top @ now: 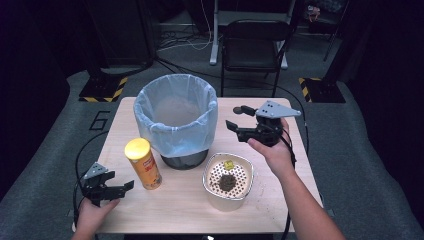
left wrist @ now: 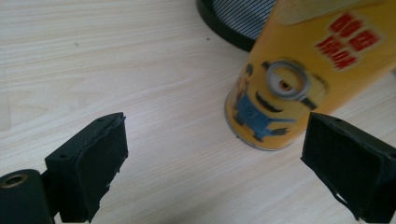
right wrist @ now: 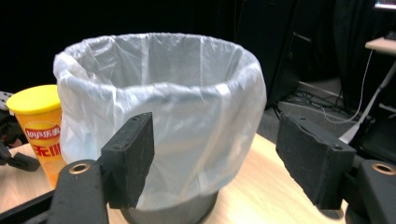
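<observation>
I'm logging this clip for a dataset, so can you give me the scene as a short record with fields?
surface: wooden table
bin: mesh waste bin with a plastic liner, standing at the back of the table
can: yellow chip can, upright, lid on, in front of the bin
bowl: white perforated bowl holding dark bits
left gripper: open, empty, pointing at the can
right gripper: open, empty, raised beside the bin

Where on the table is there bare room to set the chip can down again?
Bare wood lies left of the chip can toward the left gripper, along the near table edge below the white bowl, and behind the right gripper. It is crowded between can, bin and bowl.
</observation>
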### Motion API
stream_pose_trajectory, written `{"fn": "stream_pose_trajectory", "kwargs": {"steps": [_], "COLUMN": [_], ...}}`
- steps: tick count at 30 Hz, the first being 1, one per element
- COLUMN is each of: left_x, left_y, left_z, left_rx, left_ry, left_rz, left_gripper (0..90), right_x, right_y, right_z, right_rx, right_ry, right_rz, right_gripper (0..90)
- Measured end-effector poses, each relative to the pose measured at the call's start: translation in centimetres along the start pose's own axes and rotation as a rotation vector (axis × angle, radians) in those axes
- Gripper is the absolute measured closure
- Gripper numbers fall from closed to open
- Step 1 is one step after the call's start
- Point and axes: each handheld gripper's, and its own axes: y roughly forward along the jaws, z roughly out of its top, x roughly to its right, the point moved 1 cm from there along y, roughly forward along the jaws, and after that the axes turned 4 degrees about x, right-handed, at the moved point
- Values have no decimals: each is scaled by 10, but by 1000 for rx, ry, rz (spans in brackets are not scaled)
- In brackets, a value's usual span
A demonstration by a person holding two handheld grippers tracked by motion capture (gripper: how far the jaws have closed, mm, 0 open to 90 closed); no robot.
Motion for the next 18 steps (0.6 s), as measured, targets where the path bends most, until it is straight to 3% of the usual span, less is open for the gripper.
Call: {"fn": "stream_pose_trajectory", "kwargs": {"steps": [6, 11, 14, 18], "left_x": [5, 9, 13, 17], "left_y": [-8, -13, -15, -17], "left_z": [4, 8, 9, 10], "left_rx": [32, 21, 25, 54], "left_ry": [23, 35, 59, 44], "left_rz": [-27, -66, -79, -103], "left_gripper": [66, 66, 66, 66], "right_x": [4, 5, 4, 7], "right_y": [-15, -31, -40, -48], "right_z": [-16, -33, -44, -56], "right_rx": [-6, -26, -30, -33], "right_ry": [32, 16, 40, 66], "right_rz": [-21, -65, -85, -107], "right_gripper": [274, 274, 275, 274]}}
